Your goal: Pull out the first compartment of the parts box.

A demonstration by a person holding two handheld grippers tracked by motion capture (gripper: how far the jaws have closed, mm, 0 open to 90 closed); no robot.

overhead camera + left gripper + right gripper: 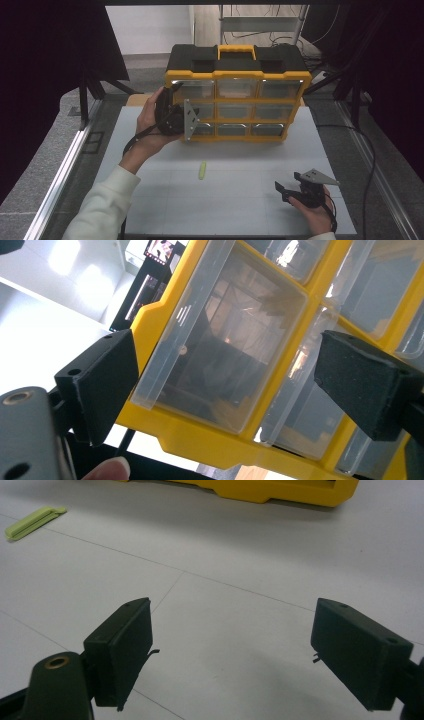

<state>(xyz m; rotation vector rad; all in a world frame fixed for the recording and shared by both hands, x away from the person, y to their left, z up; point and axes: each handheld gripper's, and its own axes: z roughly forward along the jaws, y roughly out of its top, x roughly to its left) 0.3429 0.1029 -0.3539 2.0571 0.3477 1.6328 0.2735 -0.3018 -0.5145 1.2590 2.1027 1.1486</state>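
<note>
Nearest to us, the right gripper (287,192) rests in the hand low on the white table (240,210), well in front of the yellow organizer case (235,107) and toward its right end. In the right gripper view its black jaws stand wide apart with bare table between them; they hold nothing.

Farther out, about midway between that gripper and the case, a small pale green clip (202,170) lies flat on the table, apart from both grippers. From the right gripper view the clip (34,522) sits up and to the left, with the case's yellow base (280,490) beyond.

Farthest from us, the case stands upright on the table, its clear drawers facing us and its black top and yellow handle behind. The left gripper (175,102) is held against the case's left end, at the left column of drawers. In the left gripper view the jaws are spread, and a clear drawer (220,335) lies between them, close in front; we cannot tell whether either jaw touches it.
</note>
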